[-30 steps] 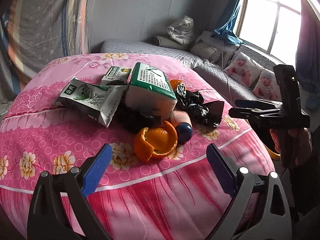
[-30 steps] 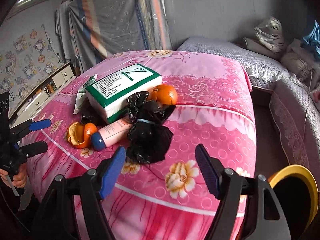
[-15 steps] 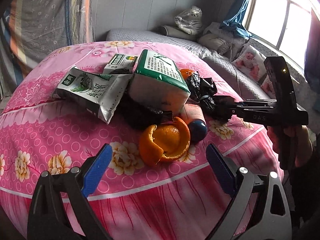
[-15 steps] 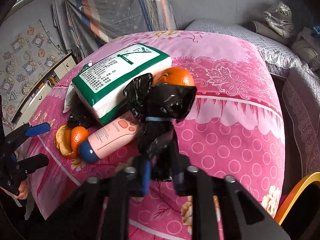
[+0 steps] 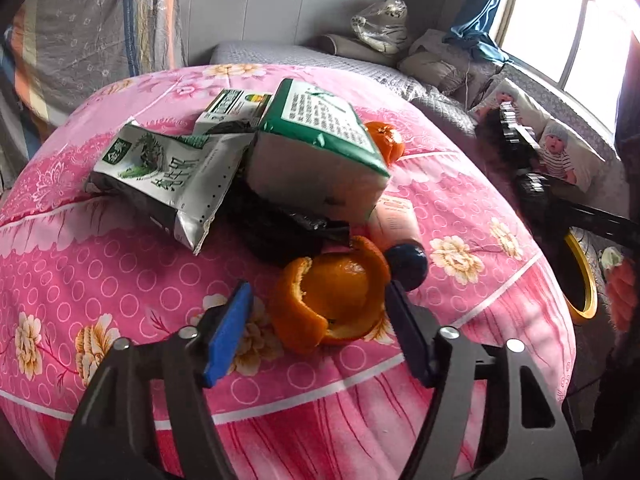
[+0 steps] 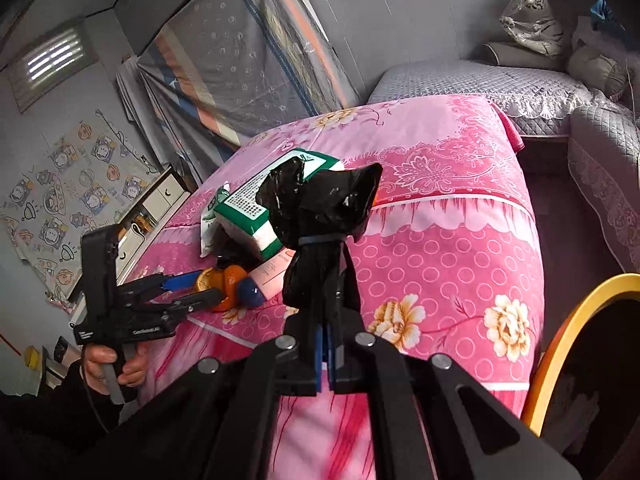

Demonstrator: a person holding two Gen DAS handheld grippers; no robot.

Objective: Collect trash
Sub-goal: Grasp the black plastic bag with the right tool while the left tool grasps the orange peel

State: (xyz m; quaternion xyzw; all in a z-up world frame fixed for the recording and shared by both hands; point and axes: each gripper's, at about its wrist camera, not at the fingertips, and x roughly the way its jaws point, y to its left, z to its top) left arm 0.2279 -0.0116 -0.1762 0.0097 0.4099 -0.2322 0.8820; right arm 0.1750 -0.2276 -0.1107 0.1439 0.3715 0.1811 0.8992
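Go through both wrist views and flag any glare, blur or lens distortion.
Left wrist view: the window at upper right is blown out white; the right gripper and its black bag are motion-smeared; the orange peel is sharp. Right wrist view: dimmer and even, no glare; the black bag is crisp; fisheye bends the walls and the yellow bin rim.

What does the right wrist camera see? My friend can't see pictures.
The right gripper is shut on a crumpled black plastic bag, lifted above a pink flowered bedspread. A yellow-rimmed bin waits at the right.
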